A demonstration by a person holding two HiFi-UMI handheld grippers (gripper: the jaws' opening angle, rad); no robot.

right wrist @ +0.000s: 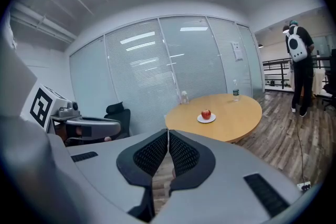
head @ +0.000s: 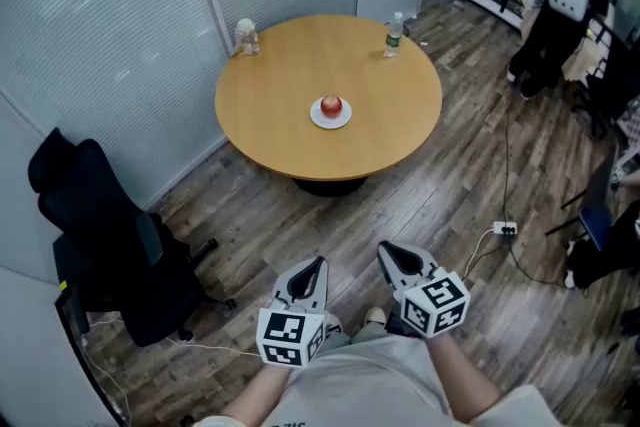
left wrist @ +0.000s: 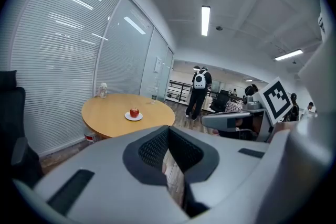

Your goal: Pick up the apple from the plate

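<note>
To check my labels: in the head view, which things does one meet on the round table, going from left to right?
small container → apple on its white plate → water bottle

The apple sat on the plate, near the middle of the table. At the table's far edge stood a bottle on the right and a jar on the left, well apart from each other and from the plate. A glass wall ran behind and to the left of the table. A chair stood on the floor left of the table, close to that wall. The left gripper and right gripper hung side by side over the floor, well short of the table, both pointing toward it. A power strip lay on the floor to the right of the grippers. A bystander stood far right, beyond the table.
</note>
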